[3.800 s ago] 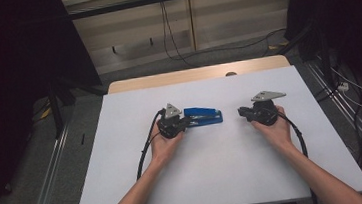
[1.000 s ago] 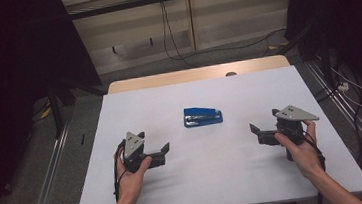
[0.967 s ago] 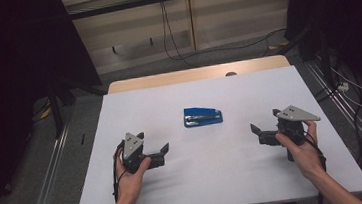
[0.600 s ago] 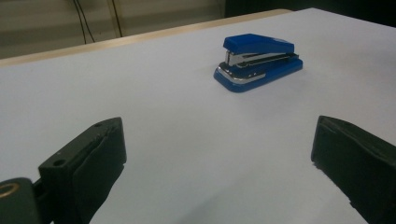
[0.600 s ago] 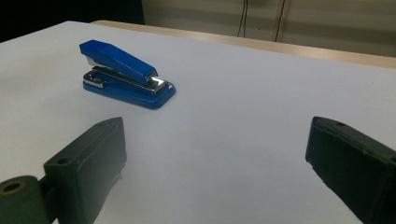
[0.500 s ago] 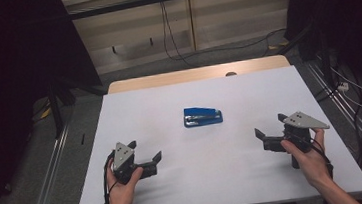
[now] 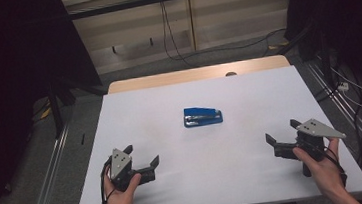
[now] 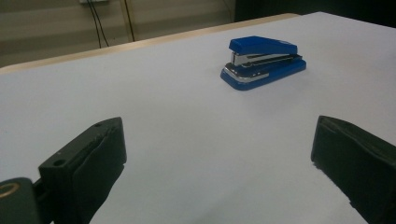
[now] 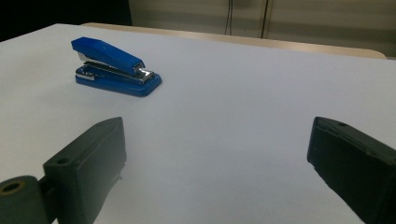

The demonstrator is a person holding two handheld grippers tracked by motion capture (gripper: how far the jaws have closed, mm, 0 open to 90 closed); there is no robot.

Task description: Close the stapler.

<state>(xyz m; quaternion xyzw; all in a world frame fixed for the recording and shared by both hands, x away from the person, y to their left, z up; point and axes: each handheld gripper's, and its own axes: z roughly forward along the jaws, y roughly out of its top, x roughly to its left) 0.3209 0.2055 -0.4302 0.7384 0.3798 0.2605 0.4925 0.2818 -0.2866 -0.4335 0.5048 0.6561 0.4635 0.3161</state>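
A blue stapler (image 7: 202,116) lies alone in the middle of the white table, closed and flat. It appears again as the stapler (image 8: 262,60) in the left gripper view and the stapler (image 9: 114,66) in the right gripper view. My left gripper (image 7: 142,156) is held near the front left of the table, open and holding nothing. Over at the front right, my right gripper (image 7: 283,131) is open too, with nothing between its jaws. Both stand well short of the stapler. In each gripper view the two black jaws stand wide apart over bare table.
The white table (image 7: 159,109) has a strip of bare wood (image 7: 196,74) along its far edge. Beyond it, cables (image 7: 172,32) hang against a pale wall. Metal rails (image 7: 49,165) run along the floor at both sides.
Both grippers left the stapler and drew back toward the front corners. Over the last second they moved a little further toward the front edge, still open.
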